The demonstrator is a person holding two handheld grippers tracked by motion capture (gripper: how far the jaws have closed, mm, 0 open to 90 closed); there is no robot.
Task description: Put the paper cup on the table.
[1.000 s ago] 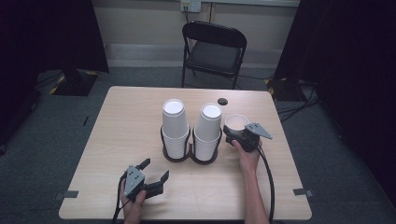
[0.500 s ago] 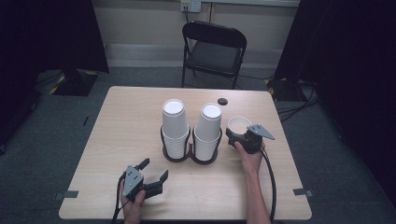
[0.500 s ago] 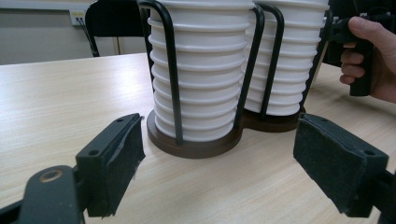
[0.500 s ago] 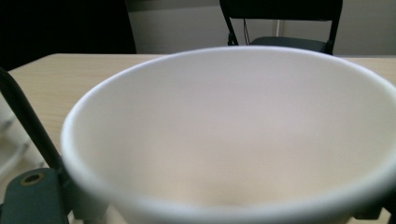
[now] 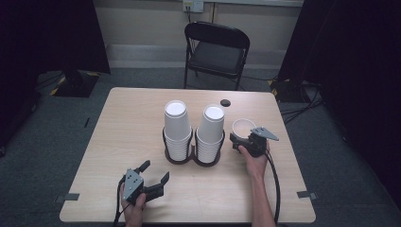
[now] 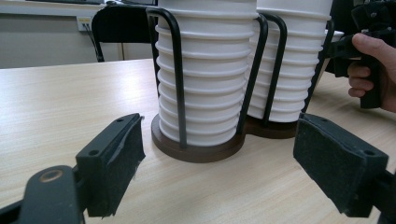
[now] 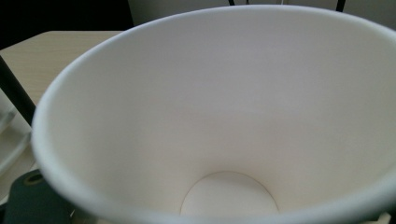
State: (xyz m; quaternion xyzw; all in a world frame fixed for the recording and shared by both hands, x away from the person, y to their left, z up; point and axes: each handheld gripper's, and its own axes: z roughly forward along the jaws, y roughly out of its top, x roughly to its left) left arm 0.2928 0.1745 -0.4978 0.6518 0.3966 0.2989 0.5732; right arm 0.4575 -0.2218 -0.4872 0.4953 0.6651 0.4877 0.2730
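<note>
**Single cup in the right gripper, beside the rack**

My right gripper is clamped on one white paper cup, mouth up and tipped a little toward its camera, so I look straight down into the cup's empty bottom. The cup sits just right of the black wire cup holder, close to the right stack of cups and level with its upper half; whether it rests on the table or is lifted, I cannot tell.

My left gripper is parked low near the front edge, jaws spread wide and holding nothing, aimed at the holder's brown base and the left stack.

I judge the step to be carrying this cup clear of the rack and setting it down. To do it well I would keep the squeeze light, since thin paper walls will buckle, and hold the cup upright. I would move away from the wire posts so the rim doesn't catch, then set the base flat before letting go. If the rack shifts, the left gripper is well placed to steady it.
</note>
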